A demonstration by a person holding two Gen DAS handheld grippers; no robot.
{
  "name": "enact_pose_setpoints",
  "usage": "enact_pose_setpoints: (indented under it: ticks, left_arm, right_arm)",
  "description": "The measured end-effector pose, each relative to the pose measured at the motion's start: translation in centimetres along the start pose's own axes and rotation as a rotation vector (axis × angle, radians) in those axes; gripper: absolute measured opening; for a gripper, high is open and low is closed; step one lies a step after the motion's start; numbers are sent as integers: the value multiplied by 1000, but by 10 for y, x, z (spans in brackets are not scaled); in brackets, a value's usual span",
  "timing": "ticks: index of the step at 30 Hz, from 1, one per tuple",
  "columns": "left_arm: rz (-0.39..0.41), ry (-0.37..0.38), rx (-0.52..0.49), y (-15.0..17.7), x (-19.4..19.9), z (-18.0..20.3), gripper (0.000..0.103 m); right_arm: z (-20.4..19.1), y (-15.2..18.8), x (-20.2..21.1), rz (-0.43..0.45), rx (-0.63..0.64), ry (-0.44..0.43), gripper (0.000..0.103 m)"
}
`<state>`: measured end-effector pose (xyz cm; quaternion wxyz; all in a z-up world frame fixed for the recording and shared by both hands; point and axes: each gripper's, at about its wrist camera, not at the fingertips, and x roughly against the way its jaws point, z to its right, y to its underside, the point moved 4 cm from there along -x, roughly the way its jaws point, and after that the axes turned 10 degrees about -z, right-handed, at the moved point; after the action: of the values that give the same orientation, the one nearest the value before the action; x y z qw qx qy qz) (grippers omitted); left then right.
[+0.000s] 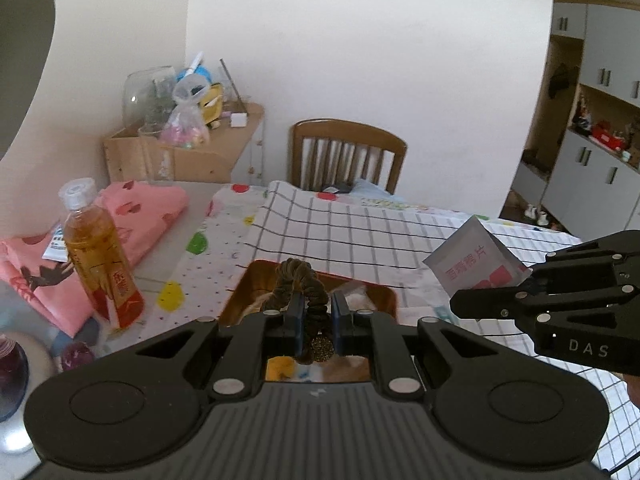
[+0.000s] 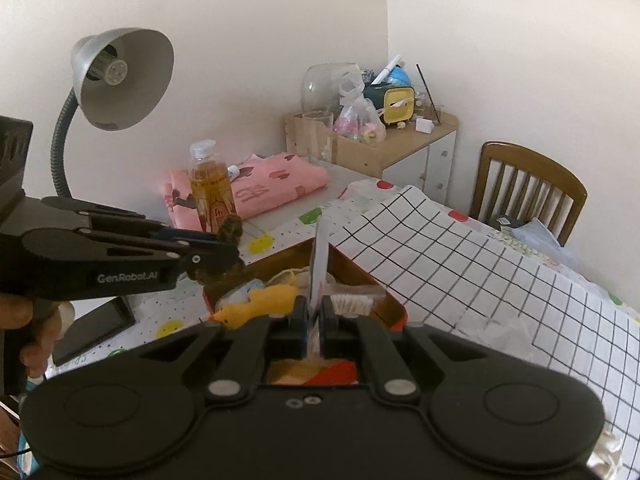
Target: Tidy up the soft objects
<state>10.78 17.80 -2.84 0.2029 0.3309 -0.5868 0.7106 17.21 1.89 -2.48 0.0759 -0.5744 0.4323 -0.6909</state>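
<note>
My left gripper (image 1: pixel 314 312) is shut on a dark brown scrunchie (image 1: pixel 301 280) and holds it above a brown box (image 1: pixel 236 300). In the right wrist view the left gripper (image 2: pixel 224 246) comes in from the left with the scrunchie (image 2: pixel 231 229) over the box (image 2: pixel 356 270). My right gripper (image 2: pixel 315 312) is shut on a flat white packet with pink print (image 2: pixel 320 256), seen edge-on. That packet (image 1: pixel 474 264) shows at the right gripper's (image 1: pixel 524 280) tip in the left wrist view. The box holds a yellow soft toy (image 2: pixel 260 304) and a brush (image 2: pixel 352 300).
A tea bottle (image 1: pixel 98 256) stands left of the box beside folded pink cloth (image 1: pixel 132 208). A black-and-white checked cloth (image 2: pixel 500 272) covers the table's right side. A desk lamp (image 2: pixel 120 80), a dark phone (image 2: pixel 92 328), a wooden chair (image 1: pixel 344 152) and a cluttered cabinet (image 1: pixel 180 148) surround the table.
</note>
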Motion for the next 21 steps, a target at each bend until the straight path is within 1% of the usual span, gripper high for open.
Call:
enact_pose_setpoints:
  ticks: [4,7,9,15,19,21]
  left_arm:
    - [-23,-14,6,-3,-14,-9,13]
    - [-45,-10,15,-4,-27,-15,13]
    - [-61,-25,8,-5,-36,-16,13]
    - [-116,-53,6,-4,-63,-20,13]
    - [-149,-71,14,-1,-80,-25,13]
    - [-164,-79,19,0,-86,-26,13]
  right_arm:
    - [-1,-6,-21,-32,23,7,4]
    - [-2,-8,-39,-65,40,17,4]
    - [-2,-8,-50,-85,50,23,4]
    - [7,-8,-79,-133,21,-1,4]
    - [11,-7,-96,-161,27,3,4]
    - [13,-6,-103,-167,35,19,4]
